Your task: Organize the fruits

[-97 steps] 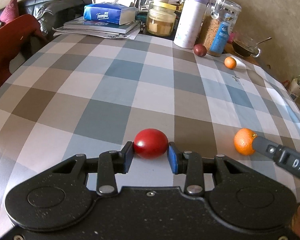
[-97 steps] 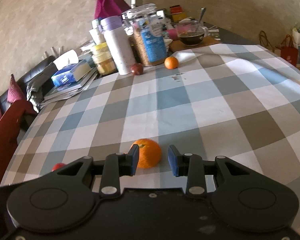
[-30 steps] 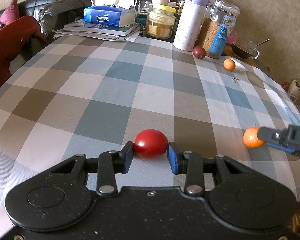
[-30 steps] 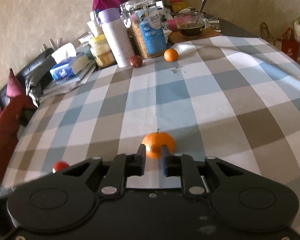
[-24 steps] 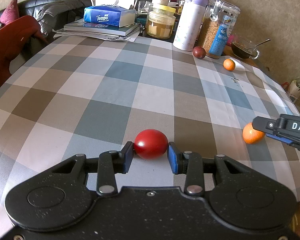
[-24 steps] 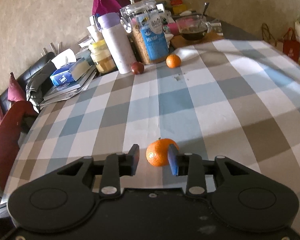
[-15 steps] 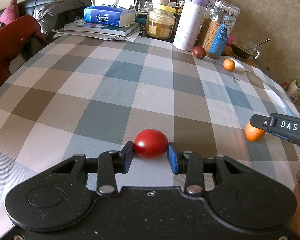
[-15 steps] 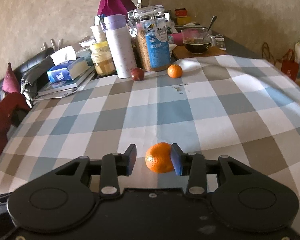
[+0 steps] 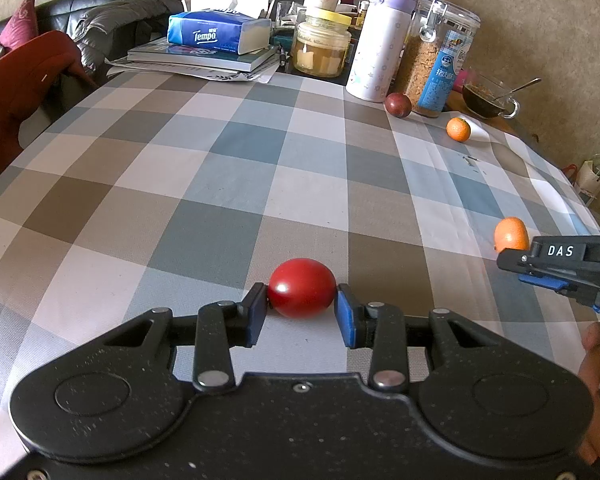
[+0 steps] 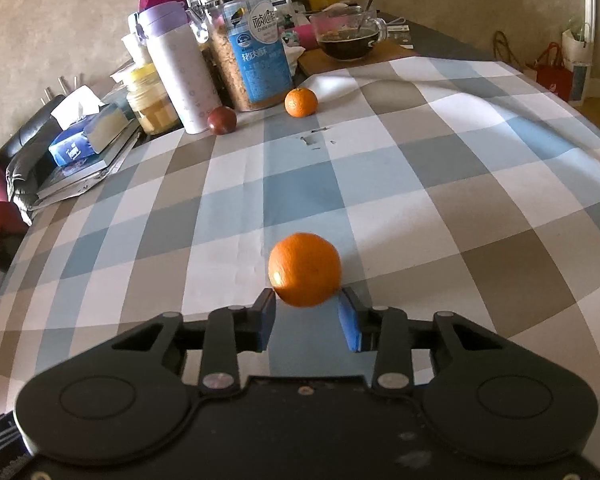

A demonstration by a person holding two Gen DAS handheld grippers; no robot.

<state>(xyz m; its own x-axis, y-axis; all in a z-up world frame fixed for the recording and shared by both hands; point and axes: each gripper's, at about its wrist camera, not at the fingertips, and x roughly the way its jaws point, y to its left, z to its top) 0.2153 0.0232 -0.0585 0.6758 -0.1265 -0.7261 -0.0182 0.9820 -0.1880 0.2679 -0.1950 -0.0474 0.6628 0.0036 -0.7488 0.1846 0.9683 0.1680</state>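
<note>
My left gripper [image 9: 302,312] is shut on a red tomato [image 9: 301,293] resting low on the checked tablecloth. My right gripper [image 10: 306,322] stands open with an orange mandarin [image 10: 304,269] just beyond its fingertips, on the cloth; the blue pads sit to either side of its near edge without clearly pressing it. That mandarin also shows in the left wrist view [image 9: 511,234], just past the right gripper's tip. A second mandarin [image 10: 301,101] and a dark red plum [image 10: 221,120] lie at the far end of the table.
At the far end stand a white bottle [image 10: 182,72], a cereal jar [image 10: 252,48], a yellow-lidded jar [image 9: 320,46], a tissue box on books [image 9: 216,34] and a glass cup [image 10: 350,38]. A red chair [image 9: 24,80] is at the left.
My right gripper closed near the mandarin, opened again and shifted right; the mandarin now sits just ahead of its open fingers. My left gripper has kept still on the tomato.
</note>
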